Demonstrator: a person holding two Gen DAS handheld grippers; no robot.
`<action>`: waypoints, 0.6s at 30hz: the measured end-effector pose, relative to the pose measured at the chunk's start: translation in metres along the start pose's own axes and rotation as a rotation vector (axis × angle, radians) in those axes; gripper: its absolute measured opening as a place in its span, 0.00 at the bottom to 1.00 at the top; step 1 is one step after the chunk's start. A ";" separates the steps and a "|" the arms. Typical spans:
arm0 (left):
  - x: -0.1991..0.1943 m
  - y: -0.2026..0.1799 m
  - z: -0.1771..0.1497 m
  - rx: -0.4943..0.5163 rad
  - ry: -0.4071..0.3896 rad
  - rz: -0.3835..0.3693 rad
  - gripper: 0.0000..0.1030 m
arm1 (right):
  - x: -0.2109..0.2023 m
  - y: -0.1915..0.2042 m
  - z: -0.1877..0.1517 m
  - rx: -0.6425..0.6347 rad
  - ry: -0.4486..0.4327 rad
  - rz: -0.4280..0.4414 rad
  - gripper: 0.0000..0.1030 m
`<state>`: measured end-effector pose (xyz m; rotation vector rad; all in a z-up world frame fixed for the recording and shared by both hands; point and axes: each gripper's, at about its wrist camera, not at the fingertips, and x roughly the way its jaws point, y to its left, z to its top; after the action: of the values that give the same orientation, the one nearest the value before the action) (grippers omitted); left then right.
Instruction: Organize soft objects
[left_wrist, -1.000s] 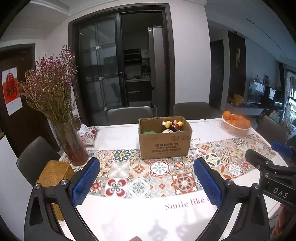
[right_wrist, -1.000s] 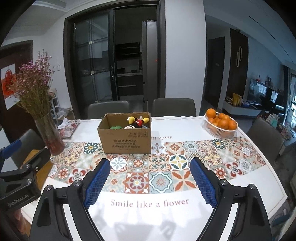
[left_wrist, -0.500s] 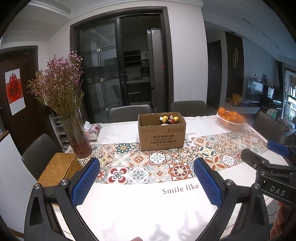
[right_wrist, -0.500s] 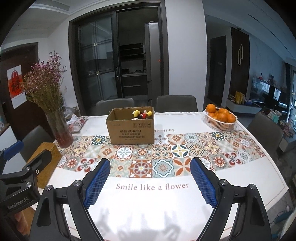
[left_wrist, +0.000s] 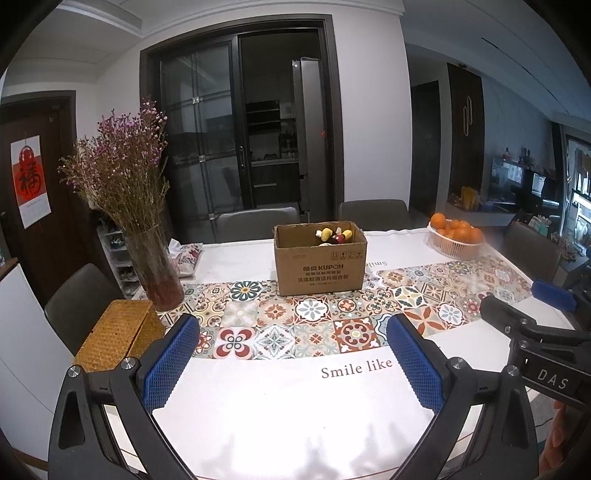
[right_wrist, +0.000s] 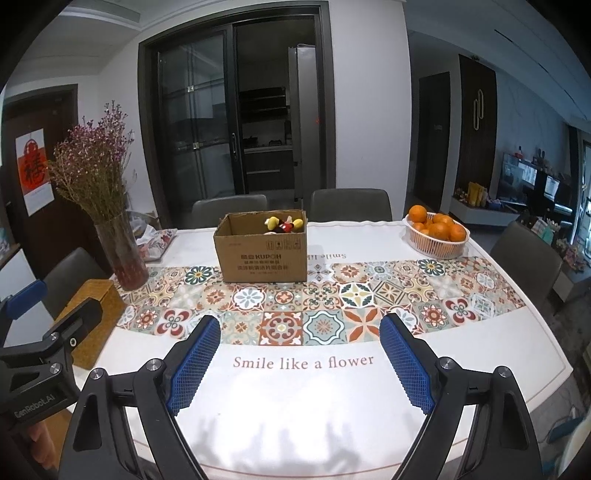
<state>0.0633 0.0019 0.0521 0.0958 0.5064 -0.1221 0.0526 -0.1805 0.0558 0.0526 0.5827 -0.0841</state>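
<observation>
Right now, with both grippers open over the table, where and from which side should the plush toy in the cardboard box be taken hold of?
Probably from above. The plush toy lies inside the cardboard box, with only its yellow and red parts showing over the rim, so the walls block any side approach. Grip that raised part near the right back corner, fingers dropping straight down. Its body lower in the box is hidden.

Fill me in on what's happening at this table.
A person holds a two-finger gripper in each hand; the left gripper and right gripper are both open and empty, hovering over the near edge of the table. Further back, a cardboard box sits on the patterned runner with plush toys poking out of its top. No soft objects lie loose on the table, so the tidying looks finished. A vase of dried flowers and a basket of oranges flank the box.
</observation>
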 end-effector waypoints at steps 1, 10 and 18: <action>0.000 -0.001 0.000 0.002 0.001 -0.001 1.00 | -0.001 -0.001 -0.001 0.003 0.000 -0.001 0.87; -0.001 -0.001 -0.001 0.004 0.004 0.001 1.00 | -0.002 -0.001 -0.002 0.006 0.001 -0.003 0.87; 0.000 0.000 0.000 0.002 0.008 -0.003 1.00 | -0.002 -0.001 -0.003 0.006 0.005 -0.004 0.87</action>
<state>0.0631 0.0019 0.0520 0.0979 0.5147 -0.1249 0.0497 -0.1808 0.0545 0.0572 0.5872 -0.0901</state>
